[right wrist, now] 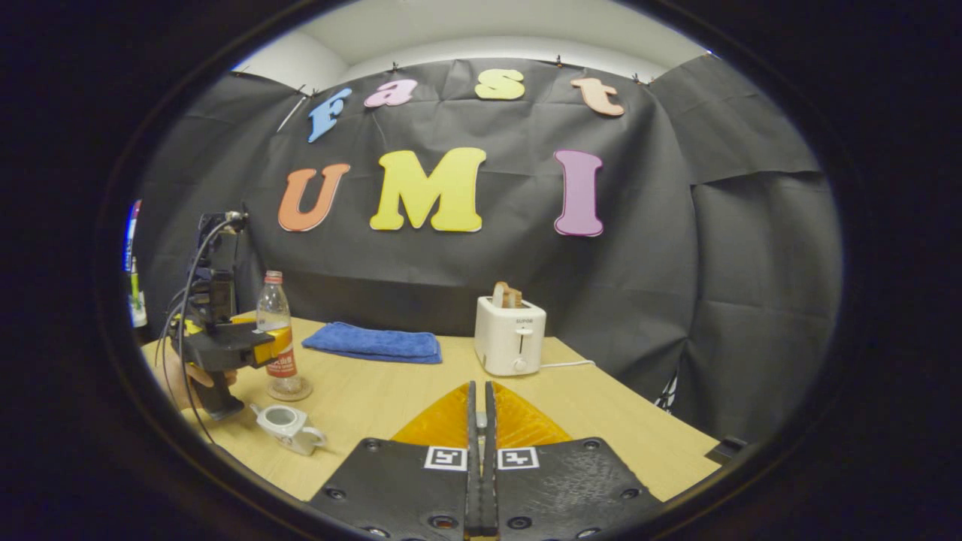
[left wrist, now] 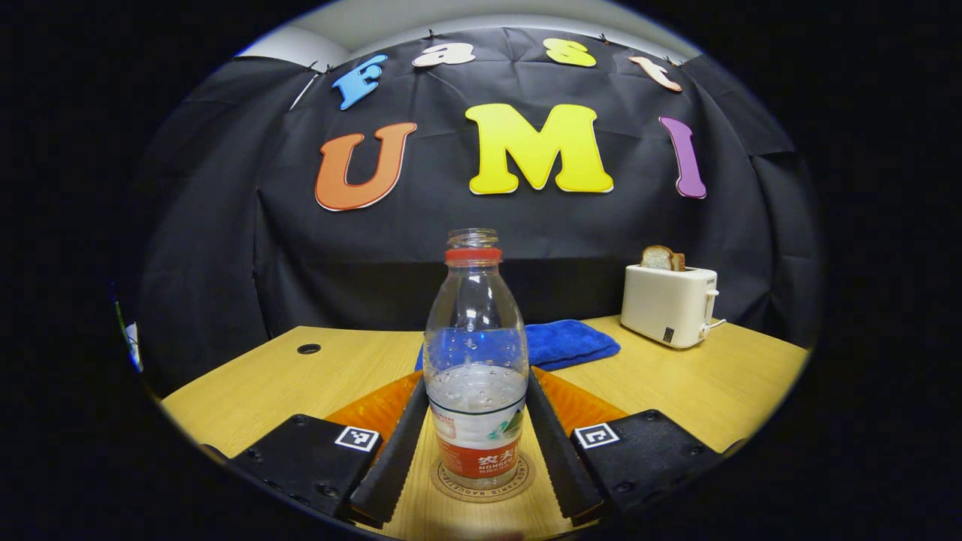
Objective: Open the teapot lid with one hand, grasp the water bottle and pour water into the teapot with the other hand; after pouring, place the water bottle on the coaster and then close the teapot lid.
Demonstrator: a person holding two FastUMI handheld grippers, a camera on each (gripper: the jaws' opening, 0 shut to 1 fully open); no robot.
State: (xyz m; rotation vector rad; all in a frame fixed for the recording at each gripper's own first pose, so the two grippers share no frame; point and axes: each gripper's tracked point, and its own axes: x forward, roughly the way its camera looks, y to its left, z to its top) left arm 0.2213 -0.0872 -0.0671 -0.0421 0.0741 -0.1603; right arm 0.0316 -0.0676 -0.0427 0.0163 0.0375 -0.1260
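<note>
Water bottle (left wrist: 475,361): I'm seeing it standing upright on the coaster (left wrist: 481,481), cap off, part-filled w/ water. In the right gripper view it's sitting at far left of the worktop (right wrist: 391,398).
Left gripper (left wrist: 475,443): I'm holding it w/ fingers either side of the bottle's lower body, right up against it; can't tell if both are pressing, so grip state unclear. In the right gripper view a hand (right wrist: 197,376) is holding its handle, cables hanging off it.
Right gripper (right wrist: 478,451): I'm keeping it clenched, fingers together w/ nothing between, hanging over the near edge of the worktop, well apart from the bottle.
Teapot (right wrist: 285,427): small white pot sitting on the worktop just in front of the coaster, near the left gripper; top is showing open, lid off. Can't make out where the lid is.
Coaster: round, lying flat under the bottle, rim showing around the base.
Blue cloth (left wrist: 564,342): lying folded behind the bottle, toward the back of the worktop.
Toaster (left wrist: 669,304): white, standing at back right w/ a bread slice (left wrist: 661,258) sticking up out of the slot; sitting to the right of the cloth.
</note>
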